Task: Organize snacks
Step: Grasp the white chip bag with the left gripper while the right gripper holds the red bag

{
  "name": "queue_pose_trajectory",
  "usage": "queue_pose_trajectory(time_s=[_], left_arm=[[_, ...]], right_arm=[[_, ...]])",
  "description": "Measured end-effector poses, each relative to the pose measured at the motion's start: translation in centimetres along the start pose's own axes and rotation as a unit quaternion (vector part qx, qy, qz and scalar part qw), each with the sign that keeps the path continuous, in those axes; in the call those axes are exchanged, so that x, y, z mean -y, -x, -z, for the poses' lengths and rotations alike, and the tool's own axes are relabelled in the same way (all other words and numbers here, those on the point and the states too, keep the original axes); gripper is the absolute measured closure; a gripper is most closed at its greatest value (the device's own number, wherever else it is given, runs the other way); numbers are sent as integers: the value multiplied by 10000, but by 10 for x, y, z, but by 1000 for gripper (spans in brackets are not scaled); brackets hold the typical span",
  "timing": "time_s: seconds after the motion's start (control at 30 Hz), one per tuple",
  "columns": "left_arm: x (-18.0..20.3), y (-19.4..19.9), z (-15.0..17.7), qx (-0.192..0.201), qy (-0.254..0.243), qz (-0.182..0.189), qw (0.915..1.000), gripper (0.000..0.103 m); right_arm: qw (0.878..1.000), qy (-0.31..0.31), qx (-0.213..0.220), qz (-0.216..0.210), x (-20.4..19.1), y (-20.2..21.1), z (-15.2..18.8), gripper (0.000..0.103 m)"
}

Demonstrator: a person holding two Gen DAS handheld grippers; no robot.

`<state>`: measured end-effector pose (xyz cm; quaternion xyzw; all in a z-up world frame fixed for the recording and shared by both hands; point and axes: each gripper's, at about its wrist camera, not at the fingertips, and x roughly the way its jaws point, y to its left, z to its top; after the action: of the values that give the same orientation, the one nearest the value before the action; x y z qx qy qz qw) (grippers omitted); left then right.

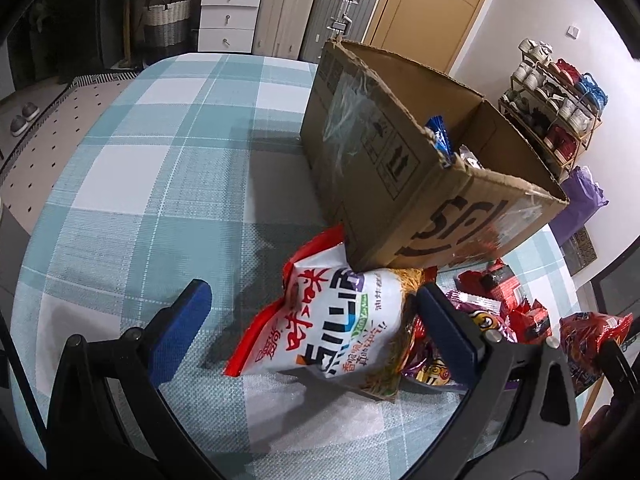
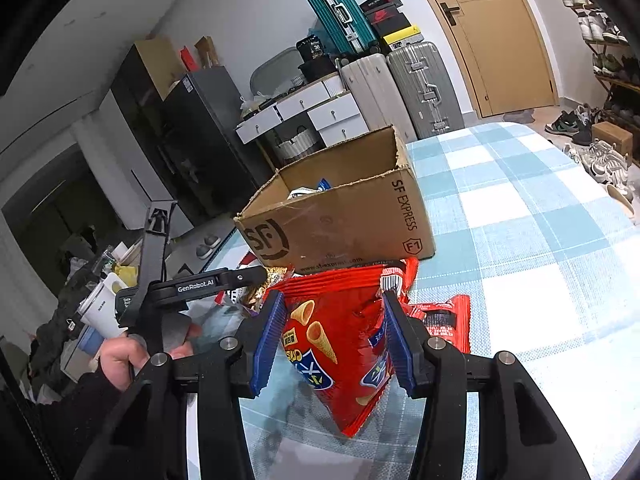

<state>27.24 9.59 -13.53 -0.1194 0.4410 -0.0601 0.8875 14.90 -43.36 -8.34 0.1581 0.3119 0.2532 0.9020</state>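
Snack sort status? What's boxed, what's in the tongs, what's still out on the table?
Done: a few packets, one blue, already sit in the cardboard box. In hand: the right tongs are shut on a red cone-snack bag; the left tongs are open around a white and red bag, not gripping. Left: that bag and a pile of red and purple packets beside the box.

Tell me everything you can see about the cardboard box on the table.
The cardboard box is brown corrugated card, worn, with torn edges along its open top and clear tape on its sides. It bears a black round logo, the words SF EXPRESS and handling symbols. It stands upright on the checked tablecloth. Inside, a blue packet and something silvery show above the rim. Its near bottom corner appears to rest on the white and red snack bag.
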Motion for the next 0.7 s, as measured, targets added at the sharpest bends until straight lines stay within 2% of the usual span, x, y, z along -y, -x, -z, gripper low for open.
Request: queue_pose_trajectory(time_s=[0.07,0.1,0.17,0.2,0.27,0.3,0.37,0.5,0.7], left_arm=[[-3,-2,0,-11,76,103,9999,4],[-4,-2,0,-32,127,181,9997,9],[-5,-2,2,-81,202,390,9990,22],[-4,-2,3,-105,175,444,9988,35],[-3,-1,5,-80,95,496,9987,41],[-4,0,6,-80,105,618,9980,48],[-5,2,9,-83,131,719,9973,52],[-3,11,14,-3,57,629,9980,56],[-8,28,23,24,174,520,9985,57]], right_arm=[[10000,1,16,-6,0,2,0,54],[10000,-3,20,-10,0,3,0,54],[10000,-11,24,-25,0,4,1,54],[10000,-8,30,-31,-1,6,1,54],[10000,7,50,-48,-3,9,0,54],[10000,11,63,-49,-4,9,0,54],[9999,3,101,-73,-5,13,0,54],[9998,2,147,-104,-8,18,1,54],[9997,17,188,-132,-13,28,2,54]])
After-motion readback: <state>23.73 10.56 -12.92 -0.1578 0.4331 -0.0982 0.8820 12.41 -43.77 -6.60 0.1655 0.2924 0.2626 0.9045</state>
